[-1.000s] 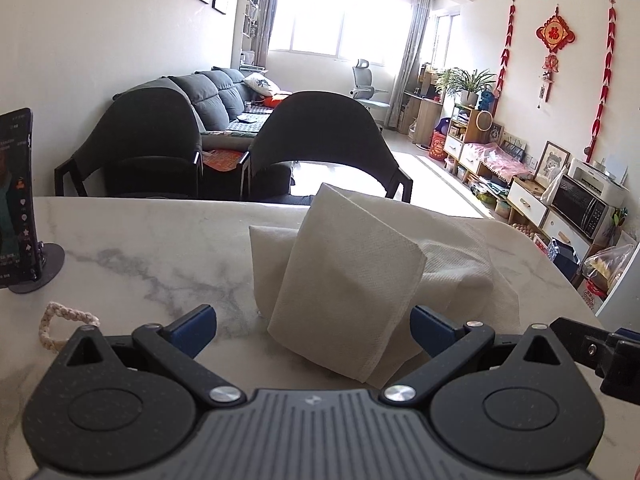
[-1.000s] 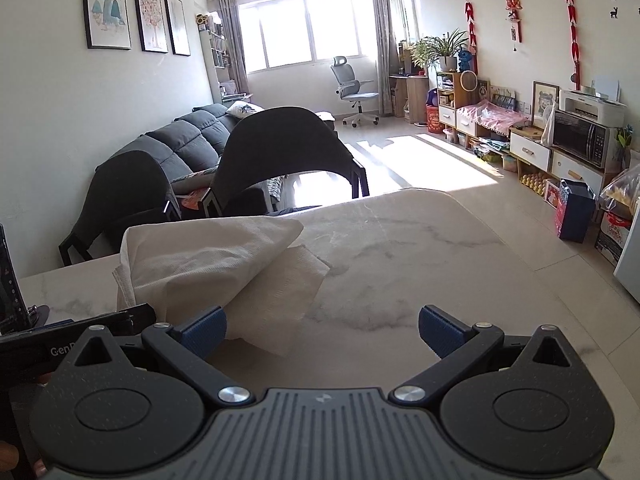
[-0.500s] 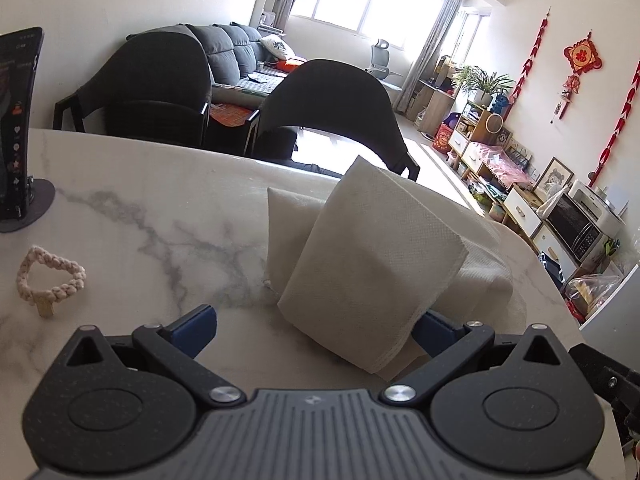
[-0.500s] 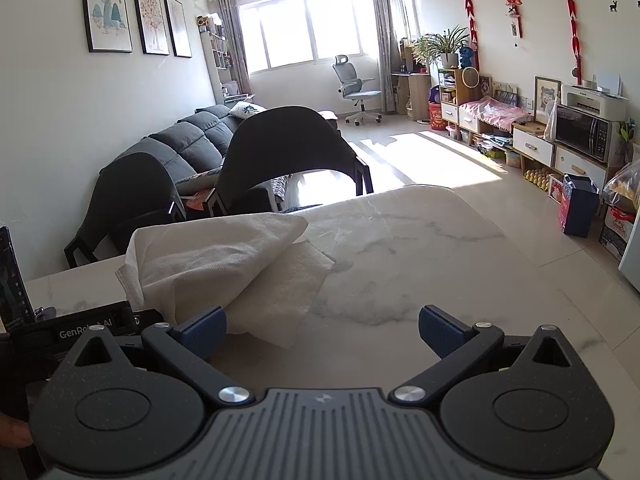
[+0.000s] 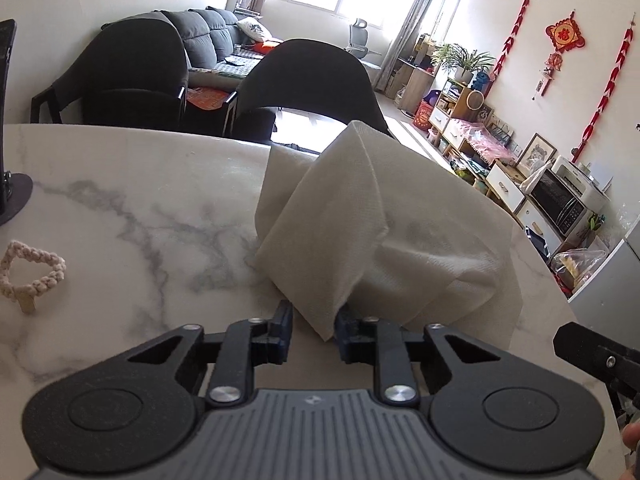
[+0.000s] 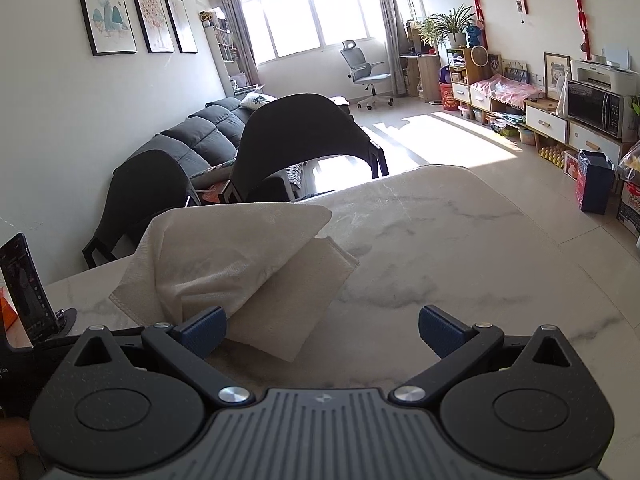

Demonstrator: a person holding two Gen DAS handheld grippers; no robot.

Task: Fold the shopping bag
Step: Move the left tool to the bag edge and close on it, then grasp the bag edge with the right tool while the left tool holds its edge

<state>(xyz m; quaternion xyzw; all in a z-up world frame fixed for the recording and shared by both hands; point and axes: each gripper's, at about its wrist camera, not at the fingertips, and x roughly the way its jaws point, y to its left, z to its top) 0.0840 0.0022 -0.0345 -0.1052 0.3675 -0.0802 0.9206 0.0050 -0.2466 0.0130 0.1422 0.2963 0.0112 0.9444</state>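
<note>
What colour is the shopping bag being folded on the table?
Off-white, a plain cream fabric with no print: the shopping bag shows best in the left wrist view.

Matt woven cloth bag (image 5: 360, 216), glossy marble table (image 5: 120, 184)

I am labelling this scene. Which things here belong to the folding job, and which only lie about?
Job: shopping bag; left gripper, pinching its corner; right gripper, open.

Lying about: braided rope loop; phone on stand; marble table.
</note>
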